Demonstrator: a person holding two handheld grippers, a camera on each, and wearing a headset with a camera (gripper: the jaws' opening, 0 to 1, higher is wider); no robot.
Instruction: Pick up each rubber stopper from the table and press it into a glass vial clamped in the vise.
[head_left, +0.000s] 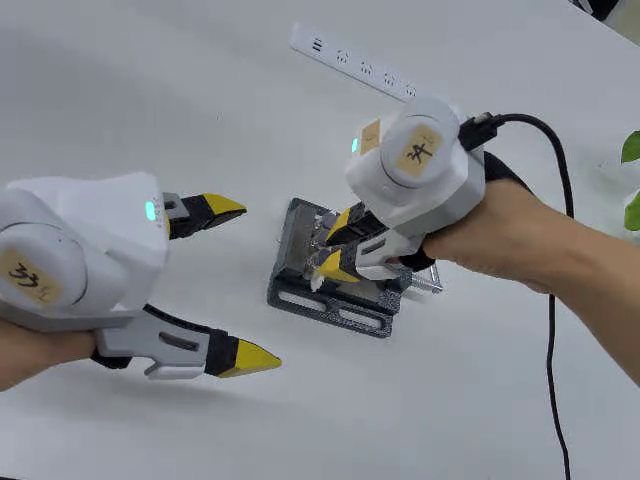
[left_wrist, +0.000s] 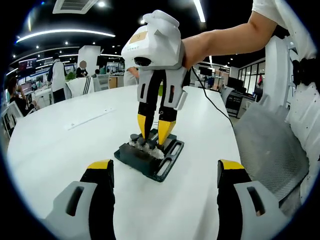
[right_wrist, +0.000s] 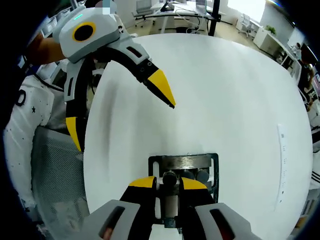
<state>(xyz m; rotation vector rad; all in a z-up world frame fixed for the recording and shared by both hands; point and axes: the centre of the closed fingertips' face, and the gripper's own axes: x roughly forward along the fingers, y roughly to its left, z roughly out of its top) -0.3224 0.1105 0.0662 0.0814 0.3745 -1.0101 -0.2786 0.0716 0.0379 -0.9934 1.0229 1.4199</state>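
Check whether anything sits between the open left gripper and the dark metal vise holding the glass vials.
Nothing lies on the white table between the left gripper and the dark metal vise. But the right gripper hangs over the vise, its jaws down at the dark-stoppered glass vials, so it blocks access from above.

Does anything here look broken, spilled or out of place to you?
Nothing stands out. The vise sits flat on the white table, its vials stand upright in a row, and I see no spill or breakage. The right tool is down at one vial; the left tool is open alongside.
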